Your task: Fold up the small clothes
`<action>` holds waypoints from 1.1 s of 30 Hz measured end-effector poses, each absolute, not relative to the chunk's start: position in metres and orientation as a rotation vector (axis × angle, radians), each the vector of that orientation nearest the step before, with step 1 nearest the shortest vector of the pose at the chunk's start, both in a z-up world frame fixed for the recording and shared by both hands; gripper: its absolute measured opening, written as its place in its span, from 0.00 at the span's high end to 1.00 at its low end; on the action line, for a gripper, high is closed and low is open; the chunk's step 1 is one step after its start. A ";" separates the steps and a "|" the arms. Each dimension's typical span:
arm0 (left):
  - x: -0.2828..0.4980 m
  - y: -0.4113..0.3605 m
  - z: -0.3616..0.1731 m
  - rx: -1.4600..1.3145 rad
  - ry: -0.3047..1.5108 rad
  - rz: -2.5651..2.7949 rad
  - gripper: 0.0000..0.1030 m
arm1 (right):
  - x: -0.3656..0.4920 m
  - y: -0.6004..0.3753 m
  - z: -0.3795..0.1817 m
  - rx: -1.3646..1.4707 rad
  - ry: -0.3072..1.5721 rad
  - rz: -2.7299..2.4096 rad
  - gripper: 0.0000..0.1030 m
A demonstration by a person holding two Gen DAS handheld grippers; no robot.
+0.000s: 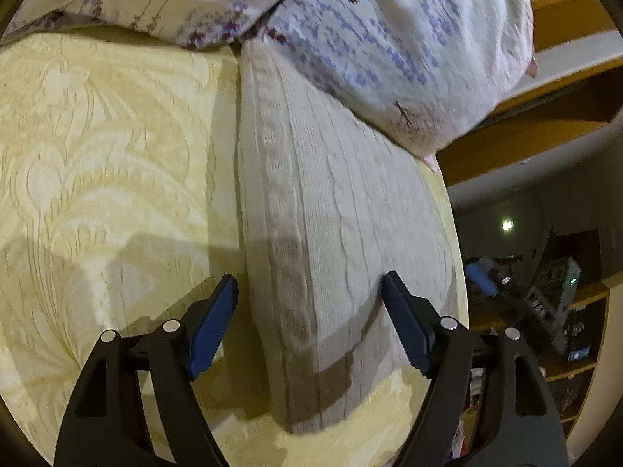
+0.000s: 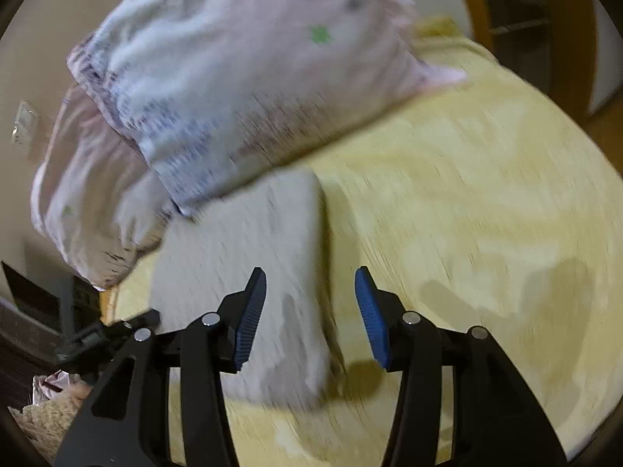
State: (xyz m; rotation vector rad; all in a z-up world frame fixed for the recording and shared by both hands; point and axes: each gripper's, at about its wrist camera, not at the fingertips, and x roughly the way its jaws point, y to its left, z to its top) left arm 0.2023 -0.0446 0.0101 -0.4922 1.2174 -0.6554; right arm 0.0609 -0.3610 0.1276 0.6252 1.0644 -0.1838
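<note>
I take the cream cable-knit garment [image 1: 335,241] as my reference, since it is the piece to be folded. It lies flat as a long folded strip on the yellow patterned bedspread [image 1: 101,163], and its far end runs up against the floral pillows [image 1: 373,39] and looks tucked under them.

My left gripper [image 1: 311,323] hangs over the near part of the knit with its jaws wide apart and nothing between them. One blue pad [image 1: 212,334] sits just off the garment's left edge over the bedspread, the other is over the garment's right side. I cannot tell whether either tip touches the cloth. Shadows of the gripper fall across the knit and the bedspread beside it.

From the right wrist camera the picture is smeared. There the garment [image 2: 249,272] shows as a pale rectangle below the pillows [image 2: 233,78], on the bedspread [image 2: 486,214]. My right gripper [image 2: 311,311] is also spread open and empty. Its left pad [image 2: 251,319] is over the knit, its right pad just past the garment's right edge over the yellow cloth. Beyond the garment's right side in the left view, off the bed, I see dim wooden shelving [image 1: 564,116].
</note>
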 end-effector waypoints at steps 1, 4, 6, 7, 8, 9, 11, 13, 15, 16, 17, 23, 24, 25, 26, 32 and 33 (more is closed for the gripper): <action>0.206 -0.046 0.012 -0.489 1.215 -0.651 0.25 | 0.070 -0.361 0.130 0.618 1.063 -0.159 0.50; 0.218 -0.051 0.016 -0.459 1.219 -0.654 0.25 | 0.118 -0.354 0.132 0.587 1.083 -0.030 0.47; 0.223 -0.056 0.016 -0.429 1.227 -0.652 0.25 | 0.154 -0.343 0.127 0.554 1.120 0.049 0.47; 0.226 -0.059 0.015 -0.419 1.236 -0.654 0.25 | 0.178 -0.336 0.118 0.516 1.158 0.088 0.47; 0.228 -0.061 0.014 -0.416 1.243 -0.656 0.25 | 0.192 -0.330 0.111 0.493 1.184 0.106 0.47; 0.230 -0.062 0.013 -0.415 1.249 -0.656 0.25 | 0.206 -0.324 0.103 0.470 1.215 0.131 0.47; 0.232 -0.064 0.011 -0.416 1.258 -0.657 0.25 | 0.234 -0.309 0.082 0.422 1.278 0.182 0.47; 0.231 -0.063 0.008 -0.426 1.258 -0.662 0.25 | 0.255 -0.293 0.061 0.368 1.339 0.224 0.47; 0.231 -0.062 0.008 -0.426 1.259 -0.666 0.25 | 0.265 -0.281 0.045 0.326 1.379 0.258 0.49; 0.229 -0.062 0.007 -0.427 1.259 -0.667 0.25 | 0.268 -0.274 0.039 0.309 1.394 0.277 0.53; 0.228 -0.061 0.007 -0.428 1.259 -0.667 0.25 | 0.269 -0.269 0.035 0.296 1.403 0.293 0.63; 0.223 -0.050 0.004 -0.442 1.257 -0.666 0.25 | 0.267 -0.267 0.036 0.205 1.324 0.172 0.95; 0.229 -0.054 0.002 -0.441 1.258 -0.666 0.25 | 0.267 -0.272 0.035 0.231 1.319 0.148 0.95; 0.229 -0.054 0.002 -0.441 1.257 -0.666 0.25 | 0.266 -0.277 0.034 0.253 1.318 0.126 0.95; 0.231 -0.056 0.002 -0.439 1.257 -0.665 0.25 | 0.264 -0.278 0.031 0.249 1.328 0.098 0.95; 0.230 -0.058 0.004 -0.447 1.256 -0.665 0.25 | 0.262 -0.273 0.026 0.239 1.367 0.040 0.92; 0.229 -0.058 0.004 -0.452 1.258 -0.664 0.25 | 0.260 -0.274 0.030 0.269 1.356 0.045 0.91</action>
